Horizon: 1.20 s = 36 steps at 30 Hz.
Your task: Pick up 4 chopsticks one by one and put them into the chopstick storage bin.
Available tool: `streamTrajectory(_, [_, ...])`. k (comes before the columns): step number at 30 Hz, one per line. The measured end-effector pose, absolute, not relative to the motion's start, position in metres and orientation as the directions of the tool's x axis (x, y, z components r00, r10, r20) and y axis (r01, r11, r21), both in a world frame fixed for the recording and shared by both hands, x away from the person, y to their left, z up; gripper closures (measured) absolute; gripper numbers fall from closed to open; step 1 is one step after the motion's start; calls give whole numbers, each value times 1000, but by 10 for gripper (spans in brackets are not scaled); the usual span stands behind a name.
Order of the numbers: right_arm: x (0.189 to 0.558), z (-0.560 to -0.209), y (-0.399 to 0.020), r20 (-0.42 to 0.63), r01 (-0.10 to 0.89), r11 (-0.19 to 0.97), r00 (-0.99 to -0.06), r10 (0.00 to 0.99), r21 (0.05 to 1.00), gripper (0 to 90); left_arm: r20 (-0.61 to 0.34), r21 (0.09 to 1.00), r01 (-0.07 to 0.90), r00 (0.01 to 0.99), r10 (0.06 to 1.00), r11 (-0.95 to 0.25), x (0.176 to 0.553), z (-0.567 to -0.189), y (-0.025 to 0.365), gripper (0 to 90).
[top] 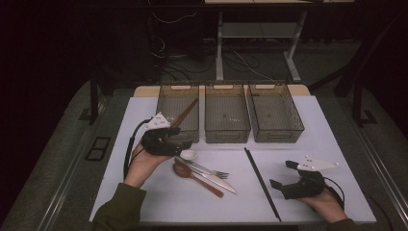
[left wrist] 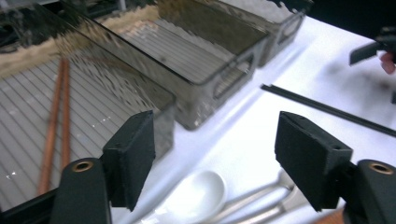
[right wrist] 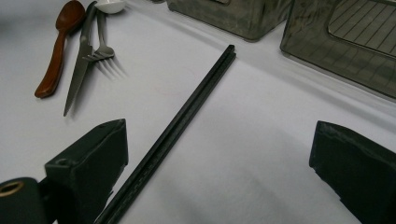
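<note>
Sorting cutlery into bins, by the look of it: brown chopsticks (top: 185,114) already lying slantwise in the left bin (top: 166,96), top end propped on its far rim. Left gripper (top: 182,144) released, nothing between the jaws, poised at that bin's near wall, just above the white spoon (top: 187,155), probably next for picking. Beside it on the counter (top: 144,192): wooden spoon (top: 195,177), fork (top: 204,169) and knife (top: 214,180), fanned together. Black chopsticks (top: 262,183) lying apart, running toward the right gripper (top: 284,174), resting wide open and empty, likely placed to take them. Middle bin (top: 227,132) and right bin (top: 276,134) unfilled, presumably awaiting other kinds.
</note>
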State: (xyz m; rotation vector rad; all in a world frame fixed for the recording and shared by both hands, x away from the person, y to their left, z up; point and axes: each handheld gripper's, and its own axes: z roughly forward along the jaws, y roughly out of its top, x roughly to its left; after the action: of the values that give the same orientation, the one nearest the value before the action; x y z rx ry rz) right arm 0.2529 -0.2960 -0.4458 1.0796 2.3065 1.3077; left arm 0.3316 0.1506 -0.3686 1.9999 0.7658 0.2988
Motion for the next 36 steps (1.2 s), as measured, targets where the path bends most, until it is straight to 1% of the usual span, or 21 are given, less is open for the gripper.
streamTrajectory(3, [253,-446,-295,119,475,312,-681,723,823,41,-89,843,389,781,618,-371,322,-377,150,234])
streamTrajectory(8, [252,-444,-294,128,487,317,-682,720,814,73,-88,842,388,784,614,-374,308,-389,148,166])
streamTrajectory(9, [251,-444,-294,127,488,321,-684,718,812,134,-88,844,386,784,614,-372,305,-391,147,156])
streamTrajectory(12, [250,-442,-294,139,496,325,-690,710,805,173,-84,845,382,788,610,-375,296,-397,146,127])
streamTrajectory(16, [249,-439,-293,149,506,333,-697,702,796,272,-87,844,380,795,600,-380,286,-408,145,85])
streamTrajectory(18, [248,-439,-293,158,510,339,-705,691,791,335,-83,842,373,802,592,-388,281,-413,144,73])
streamTrajectory(21, [246,-437,-291,170,515,349,-717,676,783,452,-71,836,365,812,579,-409,275,-417,143,27])
streamTrajectory(23, [244,-436,-289,177,517,361,-728,663,776,554,-73,836,365,813,577,-409,271,-420,143,5])
streamTrajectory(27, [241,-434,-284,183,512,393,-756,628,764,742,-73,826,376,811,581,-421,266,-427,145,0])
streamTrajectory(29, [239,-434,-281,191,514,409,-767,613,754,821,-66,823,374,810,582,-427,264,-430,146,0])
streamTrajectory(31, [237,-435,-279,190,506,431,-784,591,747,875,-68,818,378,812,580,-434,264,-432,145,0])
streamTrajectory(32, [236,-435,-278,190,507,445,-790,583,739,888,-65,816,377,814,577,-439,264,-433,145,0])
streamTrajectory(36, [230,-437,-270,187,497,489,-813,551,717,889,-61,812,374,817,573,-448,265,-434,145,0])
